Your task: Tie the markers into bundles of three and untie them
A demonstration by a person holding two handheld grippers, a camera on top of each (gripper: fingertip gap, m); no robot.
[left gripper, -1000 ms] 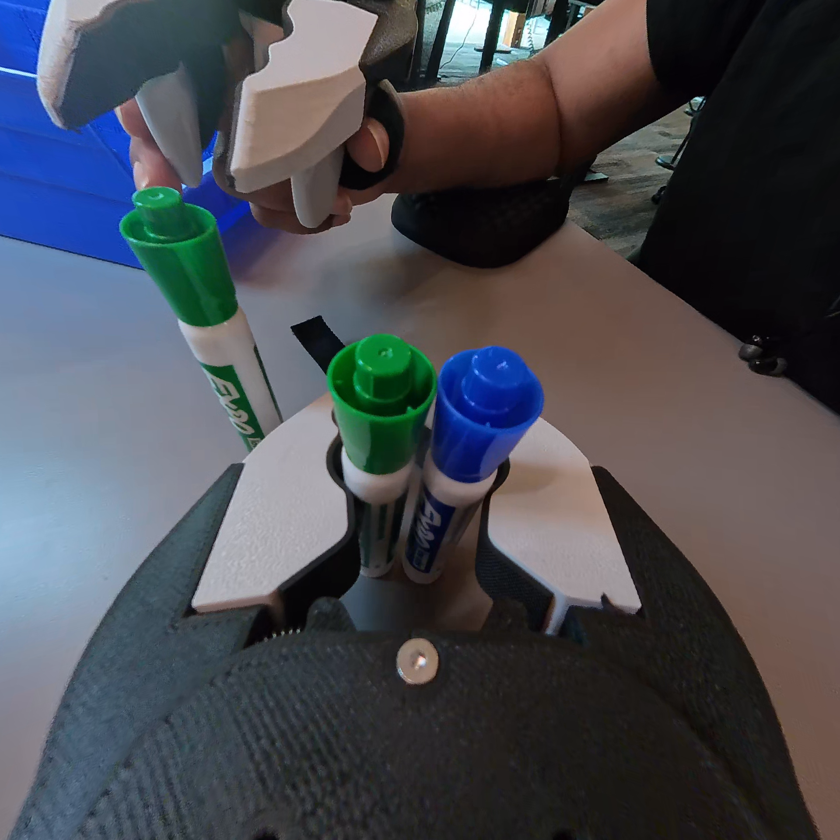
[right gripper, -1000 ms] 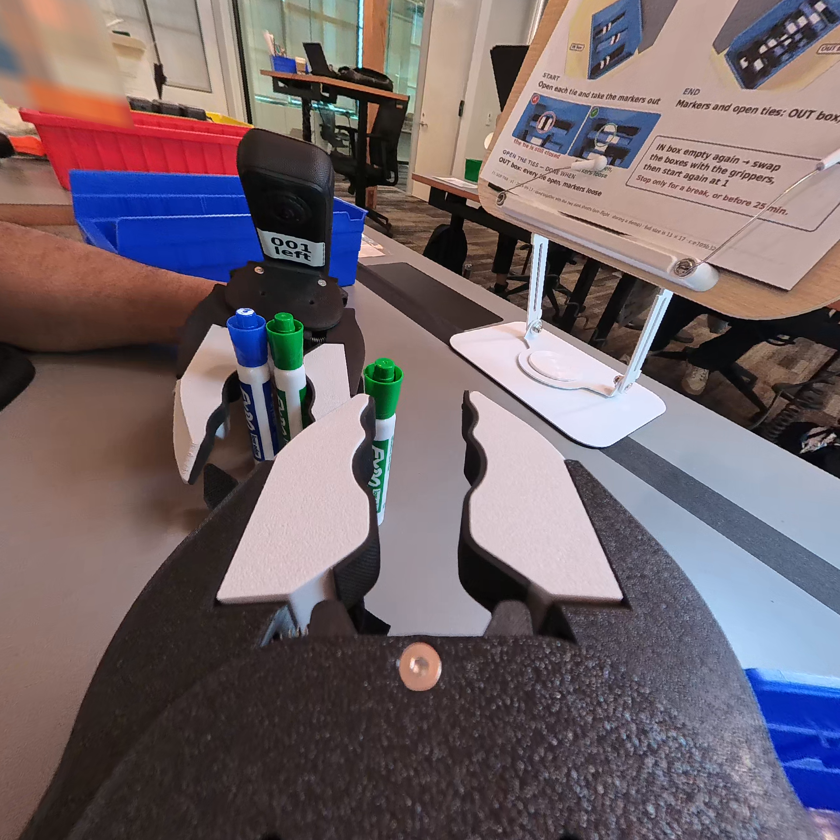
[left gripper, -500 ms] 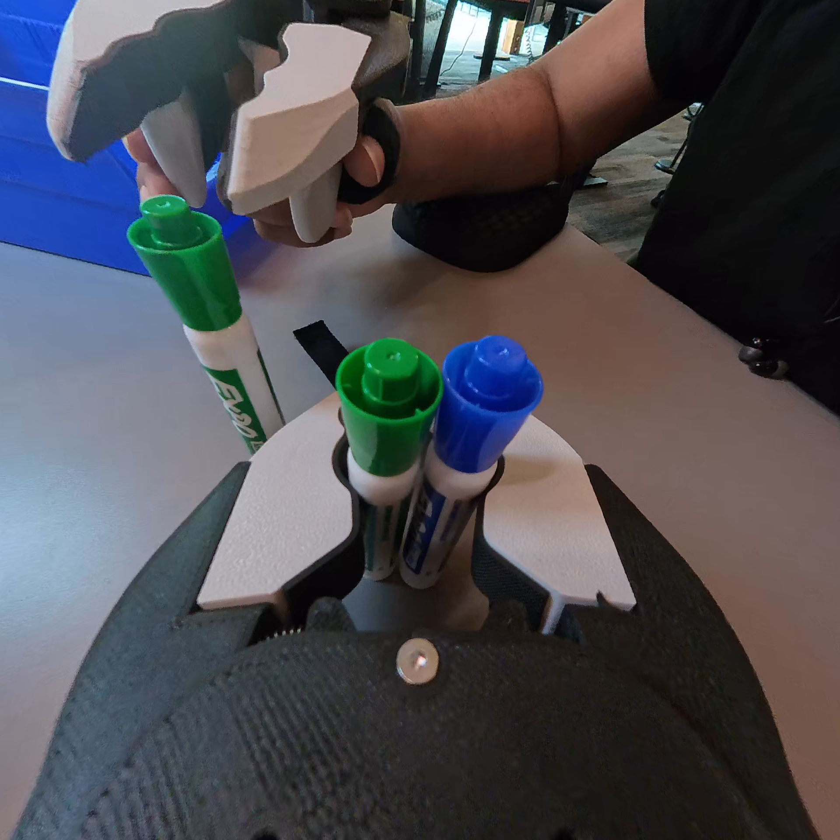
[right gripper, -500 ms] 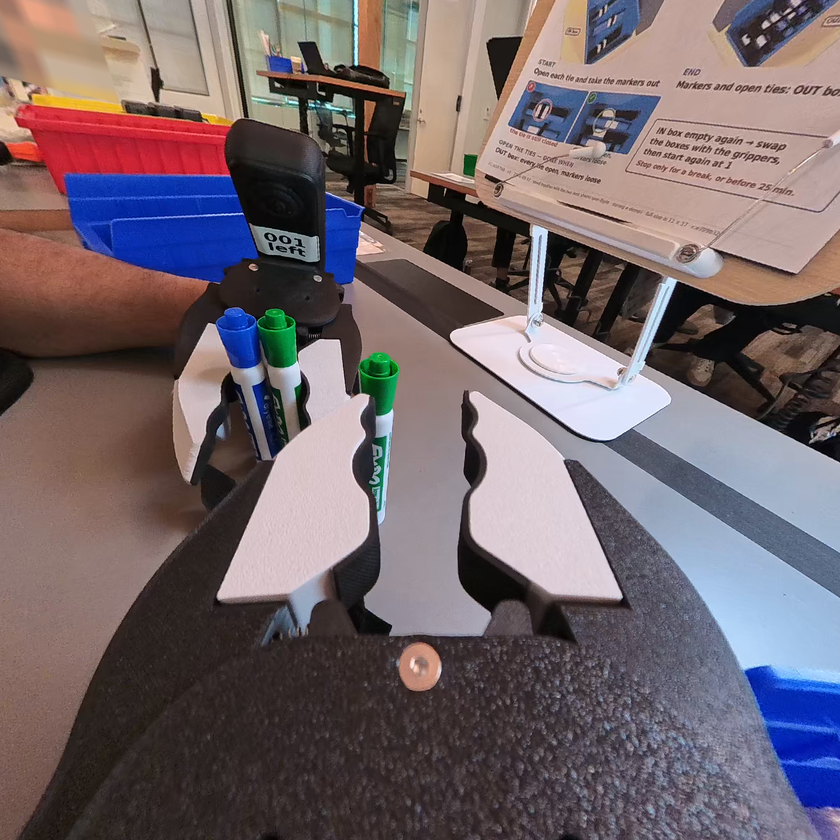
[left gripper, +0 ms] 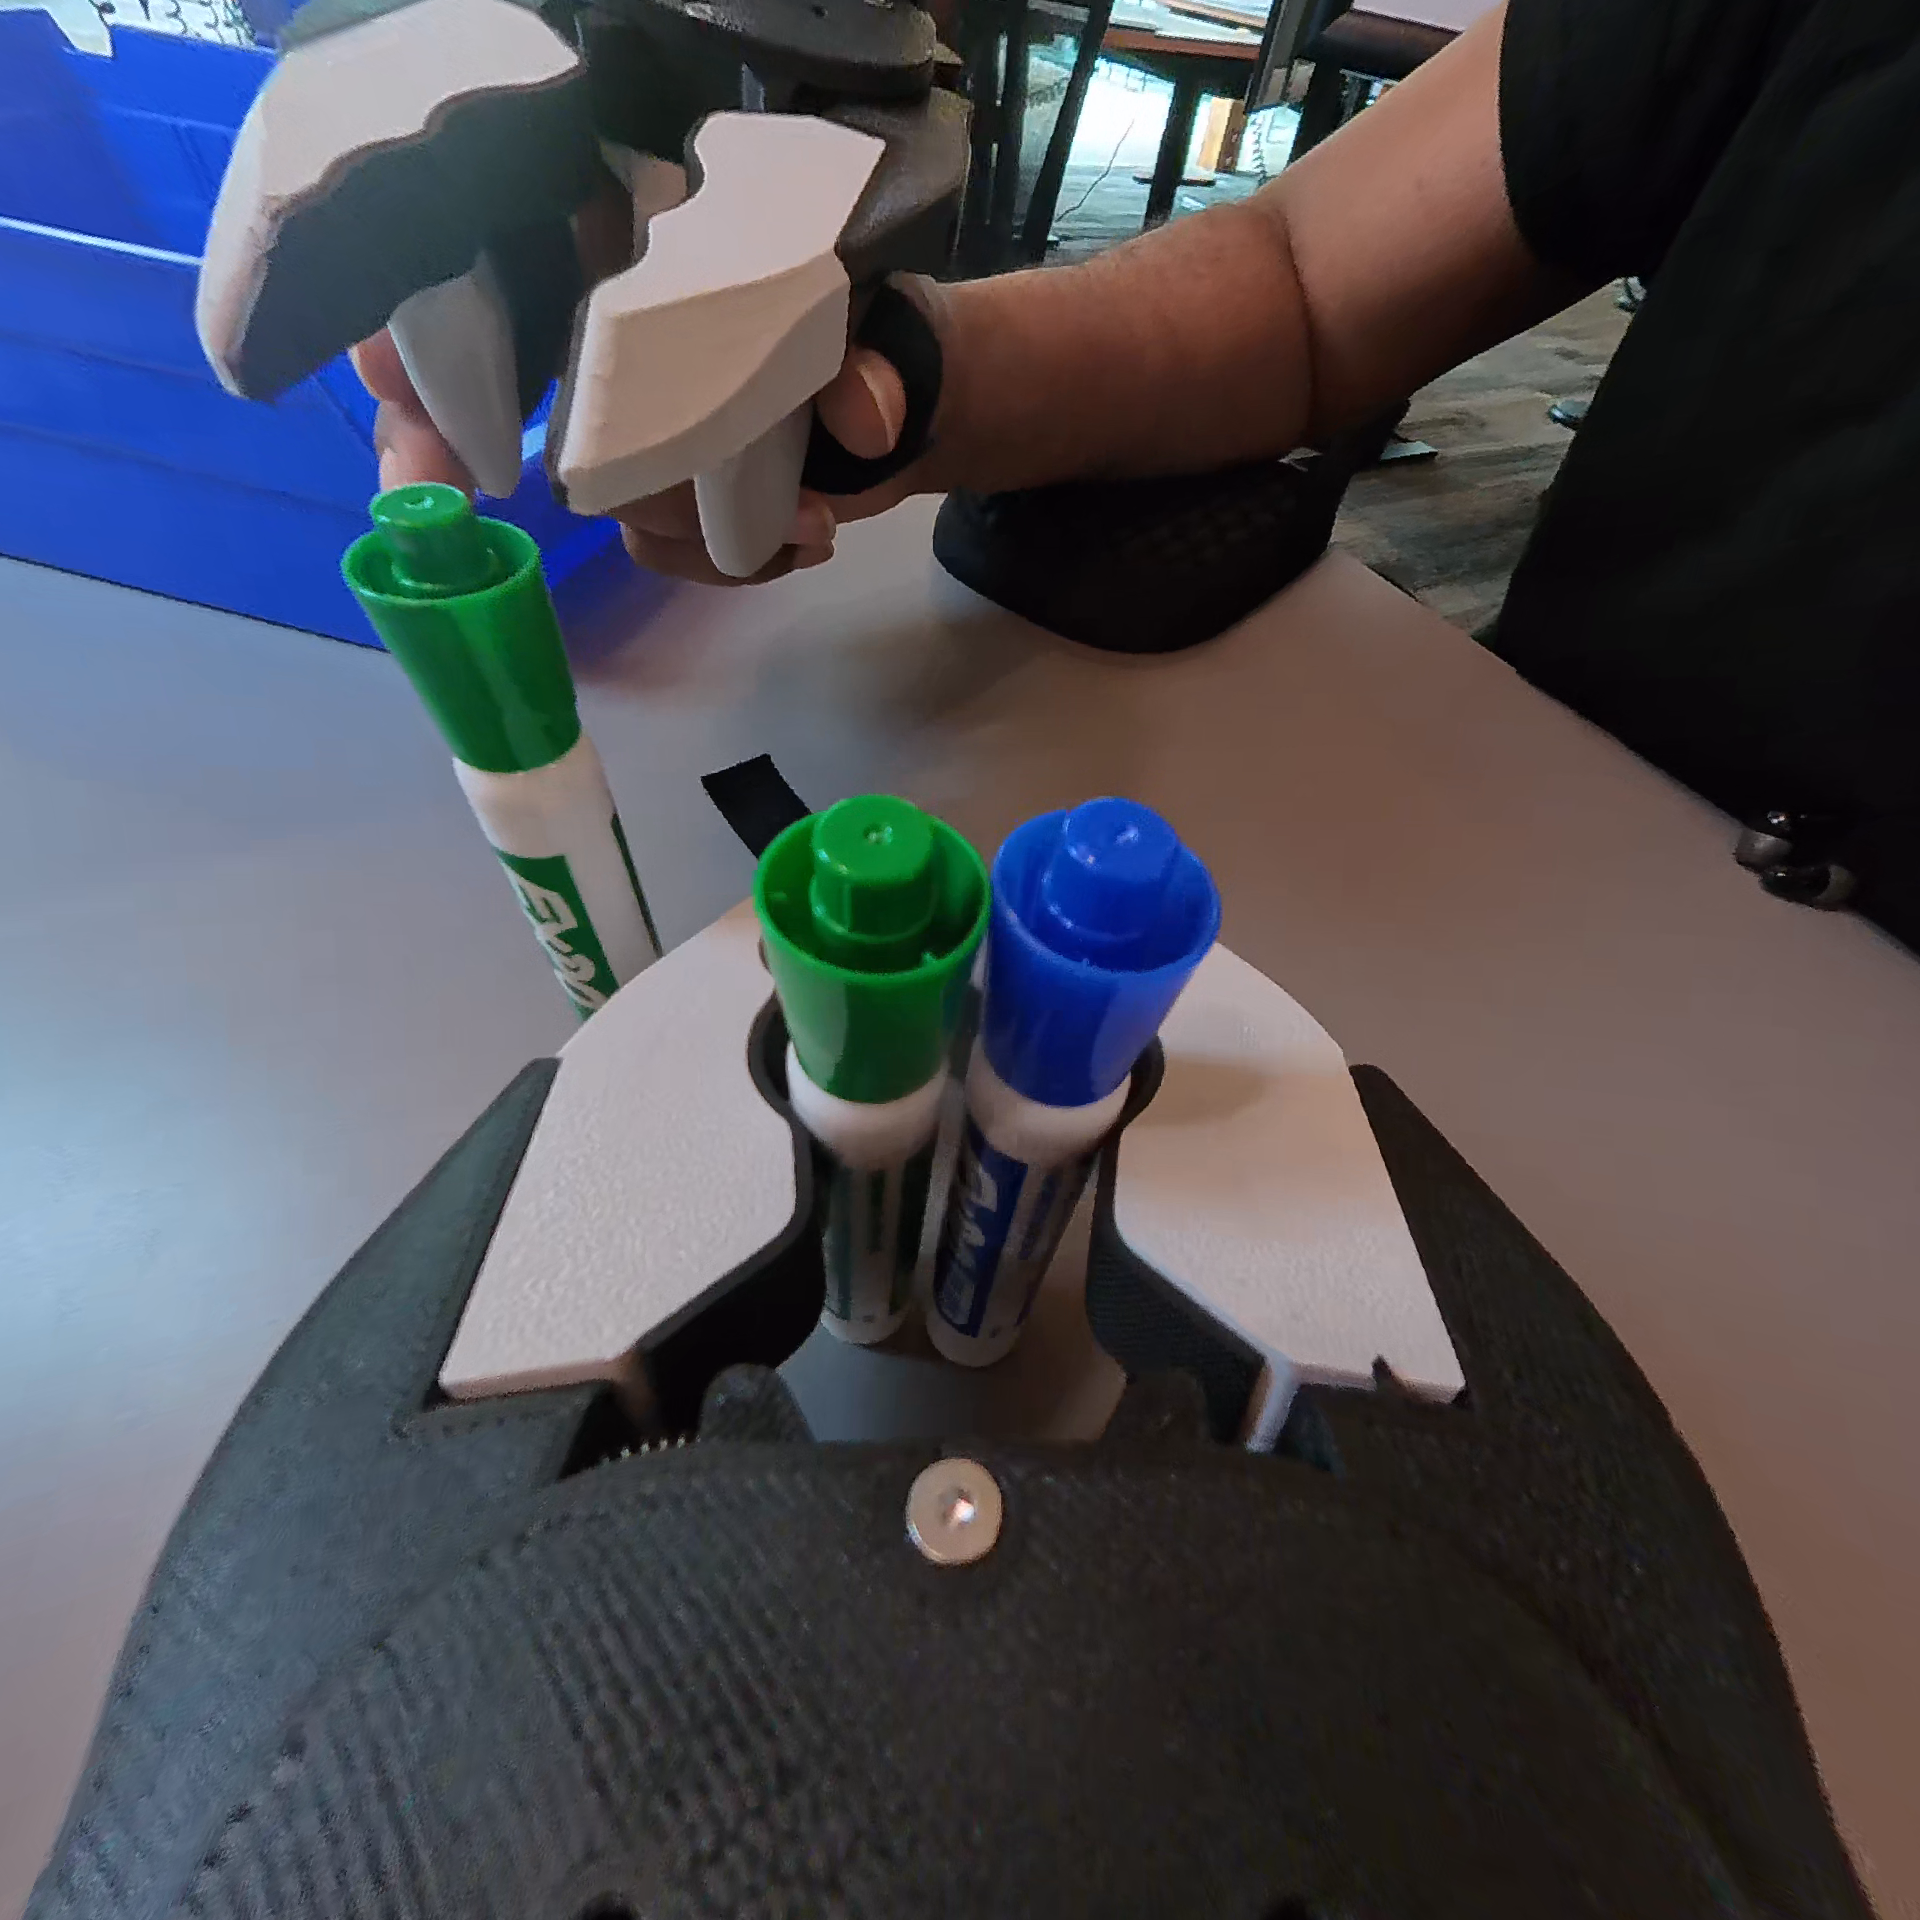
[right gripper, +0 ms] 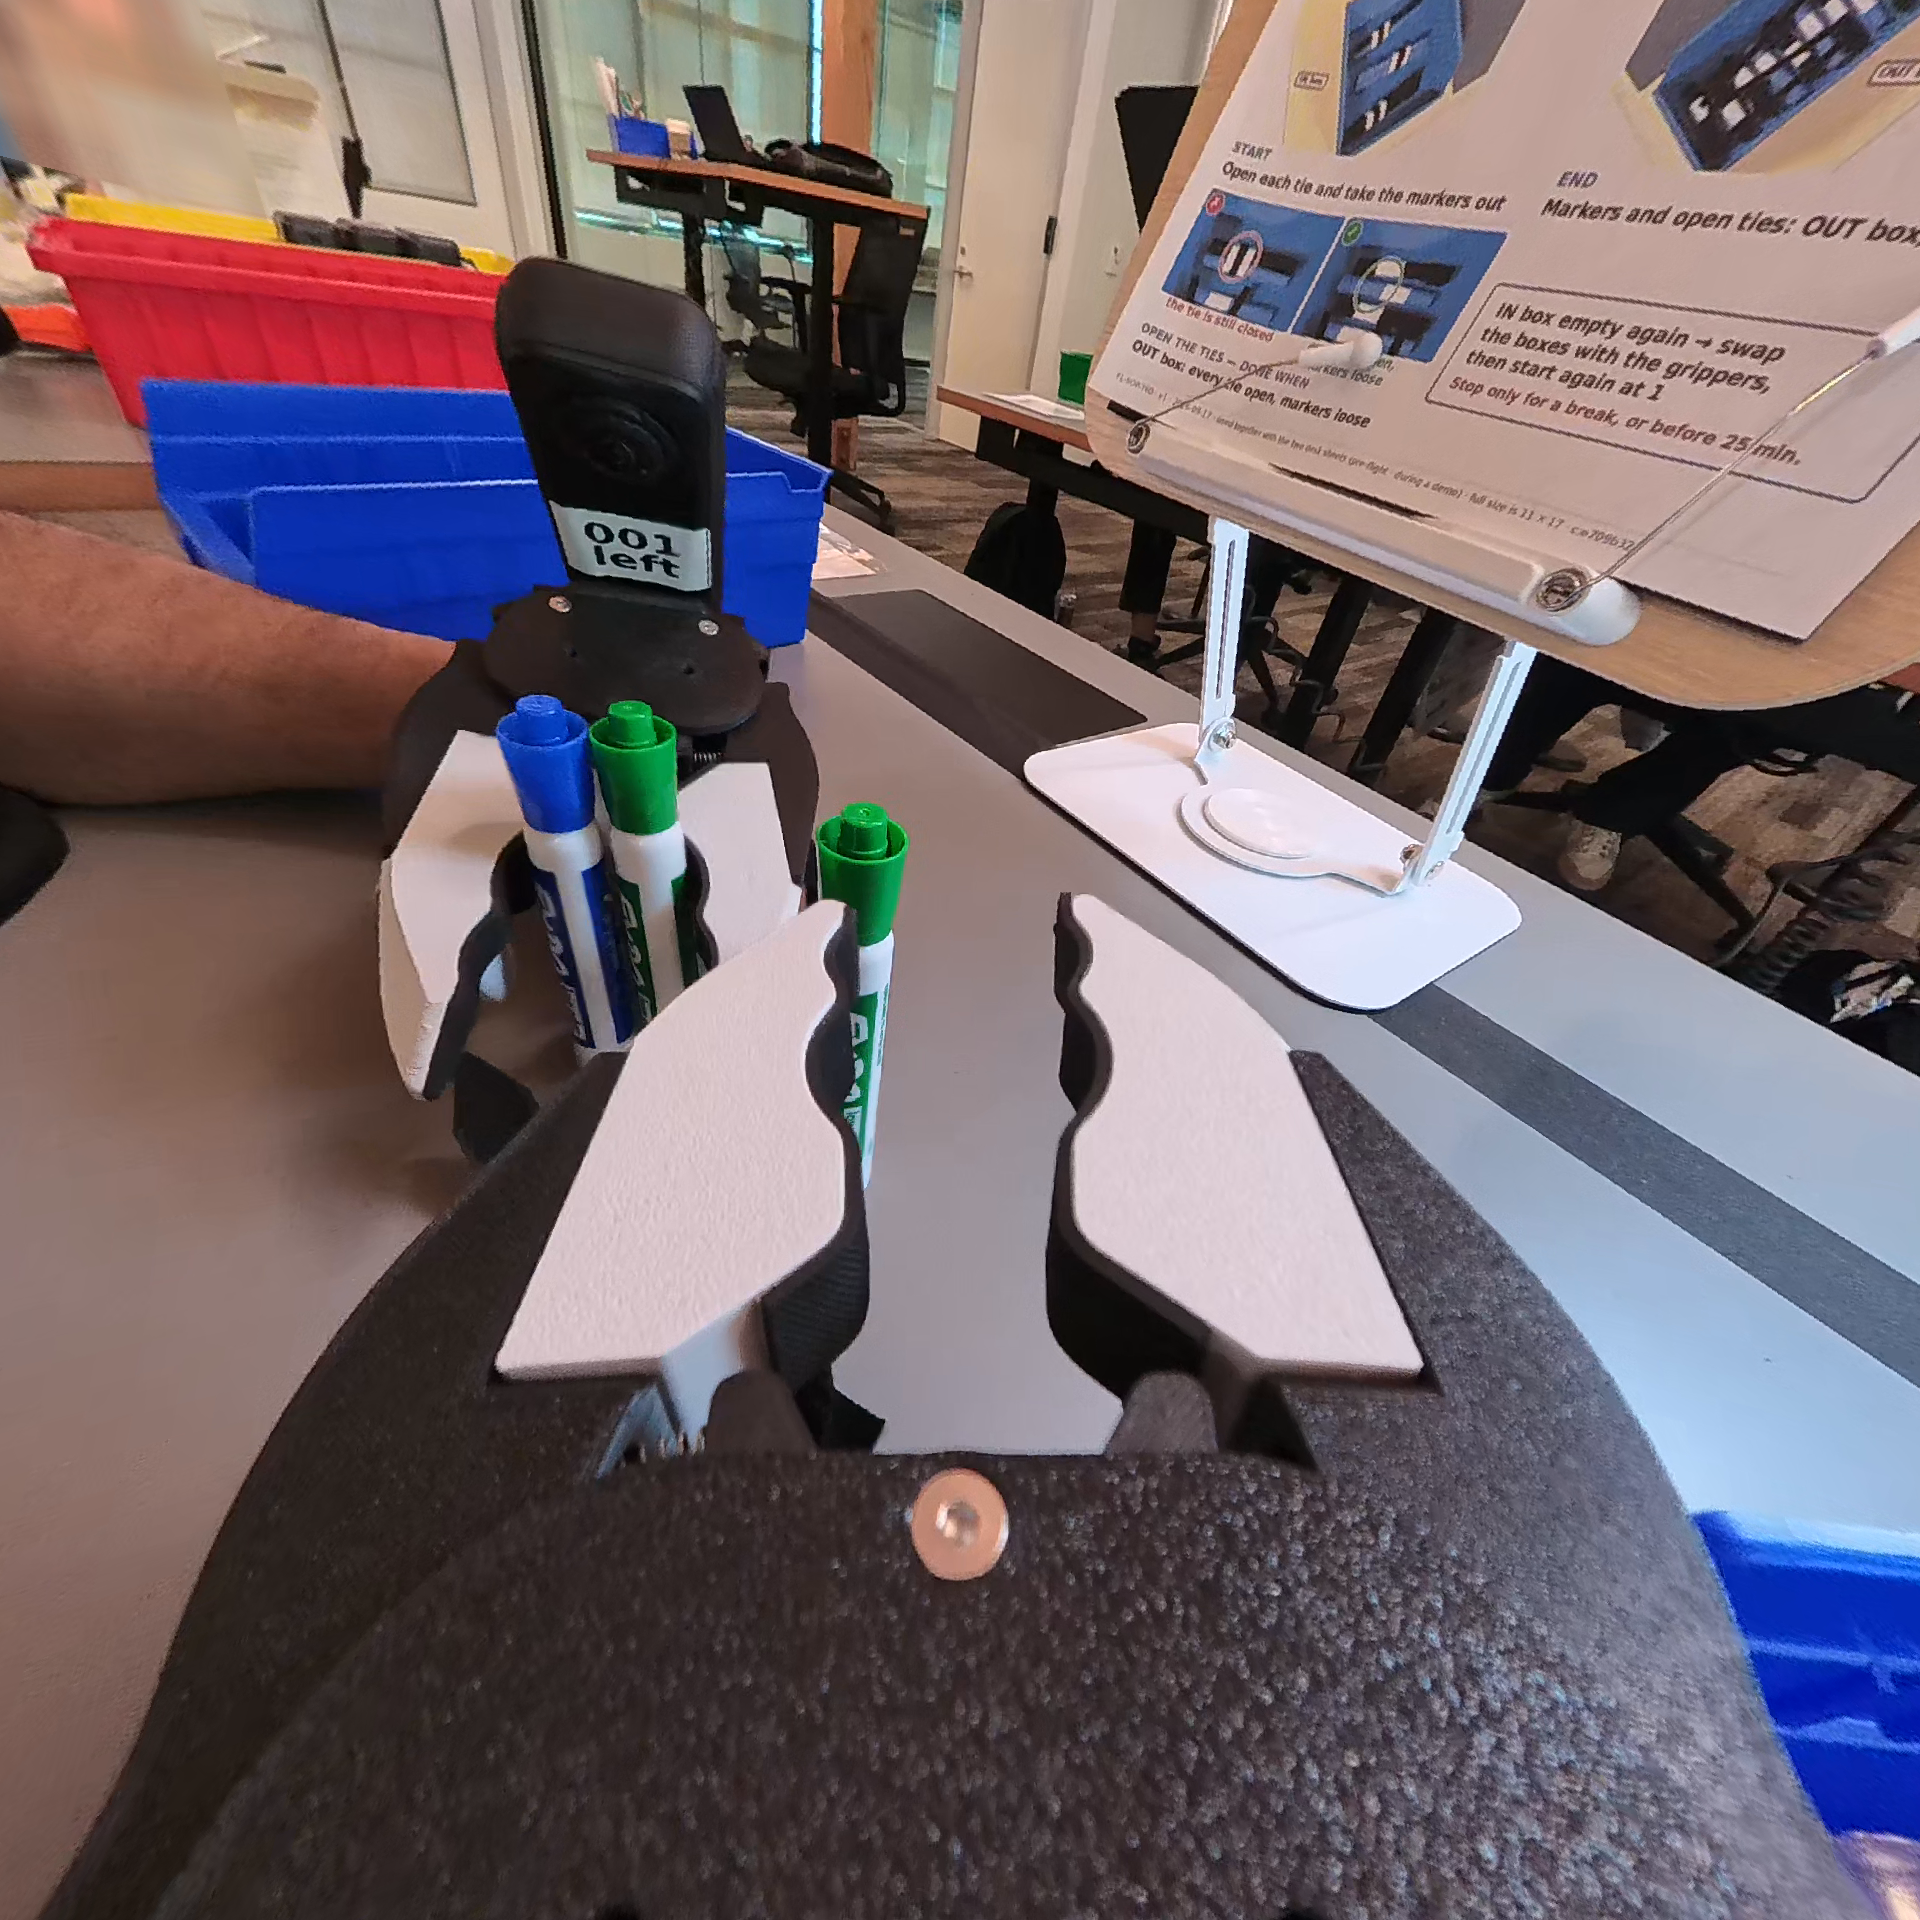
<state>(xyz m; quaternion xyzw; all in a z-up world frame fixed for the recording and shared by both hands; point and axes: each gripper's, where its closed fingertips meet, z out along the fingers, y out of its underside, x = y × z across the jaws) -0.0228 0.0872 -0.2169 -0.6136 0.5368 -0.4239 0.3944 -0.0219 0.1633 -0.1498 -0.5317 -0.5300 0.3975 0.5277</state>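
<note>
On the grey table in front of me stand a blue bin and a white stand carrying an instruction sheet. My left gripper is clamped on two upright markers, a green marker and a blue marker, touching side by side. My right gripper hangs with its jaws apart and empty, and a second green marker stands upright on the table just beside its left finger, with a black strap end lying near the markers.

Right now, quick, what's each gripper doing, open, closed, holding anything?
Left gripper: shut on a green marker and a blue marker, both upright.
Right gripper: open, holding nothing; a loose green marker stands by its left finger.
</note>
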